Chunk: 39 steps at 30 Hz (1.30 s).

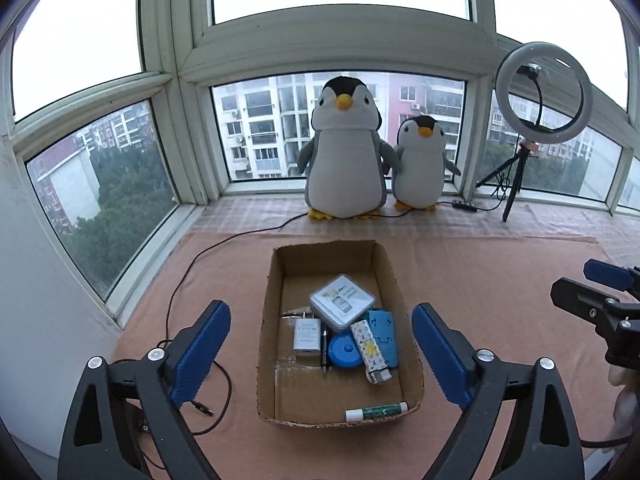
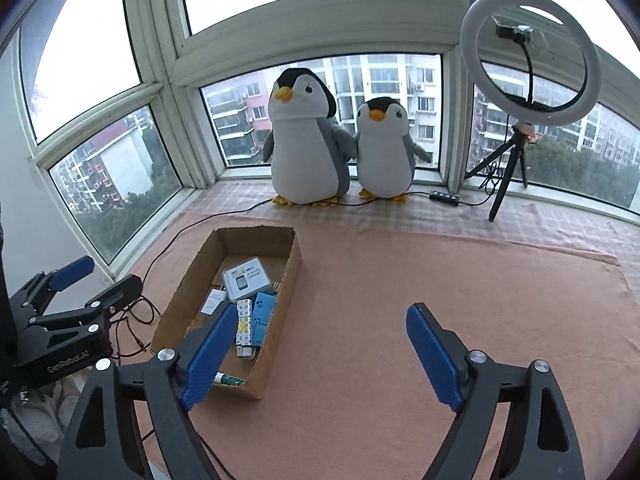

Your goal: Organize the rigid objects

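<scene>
The left gripper (image 1: 320, 352) stands with its jaws wide apart and nothing between the pads, poised over the cardboard box (image 1: 266, 320). Below and ahead of it, inside the box, lie a white charger (image 1: 306, 335), a clear case (image 1: 342, 303), a round blue tape measure (image 1: 342, 351) and a green-and-white tube (image 1: 376, 411). The right gripper (image 2: 320, 356) is also spread and empty, with the box at its left finger, above the pink cloth (image 2: 440, 272).

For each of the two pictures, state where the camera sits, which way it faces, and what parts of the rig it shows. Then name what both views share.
Left wrist view: sits on the left gripper, looking down and forward over the cardboard box; both blue fingers show, open and empty, with the right gripper at the right edge.
Right wrist view: sits on the right gripper, facing the pink cloth, box at left; the left gripper shows at the left edge.
Shared: box, two plush penguins, ring light.
</scene>
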### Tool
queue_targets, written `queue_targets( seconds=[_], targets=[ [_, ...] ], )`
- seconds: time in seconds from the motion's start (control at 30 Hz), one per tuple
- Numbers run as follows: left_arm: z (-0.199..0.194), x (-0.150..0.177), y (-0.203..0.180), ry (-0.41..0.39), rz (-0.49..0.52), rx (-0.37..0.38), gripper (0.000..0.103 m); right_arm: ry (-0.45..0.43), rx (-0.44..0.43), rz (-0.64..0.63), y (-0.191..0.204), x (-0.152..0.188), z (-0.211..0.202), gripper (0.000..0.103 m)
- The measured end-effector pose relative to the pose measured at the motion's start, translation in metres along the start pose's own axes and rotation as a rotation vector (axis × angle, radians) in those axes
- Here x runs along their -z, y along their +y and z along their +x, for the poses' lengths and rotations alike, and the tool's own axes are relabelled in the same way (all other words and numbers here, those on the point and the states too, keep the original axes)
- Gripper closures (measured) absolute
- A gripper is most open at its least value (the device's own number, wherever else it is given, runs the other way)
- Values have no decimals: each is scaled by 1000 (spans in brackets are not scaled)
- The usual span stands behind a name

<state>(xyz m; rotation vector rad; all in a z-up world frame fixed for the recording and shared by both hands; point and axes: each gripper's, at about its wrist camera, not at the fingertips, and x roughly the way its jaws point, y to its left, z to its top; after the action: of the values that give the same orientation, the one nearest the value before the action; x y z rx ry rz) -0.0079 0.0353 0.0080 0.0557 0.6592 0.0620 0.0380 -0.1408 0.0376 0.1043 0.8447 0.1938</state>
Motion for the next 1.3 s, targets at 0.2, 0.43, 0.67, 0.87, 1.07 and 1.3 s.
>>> queue_targets(
  seconds=[0.2,0.43,0.67,0.87,1.07,1.3],
  targets=[
    [-5,-1,-1,-8,1,7,7,-16,38,-9,1,1,-7,18],
    [-8,0,-2,-14,2,17,6,-27,61,-14,1,3,-10,18],
    [-8,-1,-2,-15,1,17,5,-31,71,-17,2,4,-12,18],
    [-7,-1,-2,-13,-1,18,5,-31,75,-19,1,4,-11,18],
    [-7,-2,-2,-11,0,16,5,-30,77,-15,-2,4,-11,18],
    [-6,-3,-3,-7,4,17,5,-25,79,-14,-5,3,-10,17]
  ],
)
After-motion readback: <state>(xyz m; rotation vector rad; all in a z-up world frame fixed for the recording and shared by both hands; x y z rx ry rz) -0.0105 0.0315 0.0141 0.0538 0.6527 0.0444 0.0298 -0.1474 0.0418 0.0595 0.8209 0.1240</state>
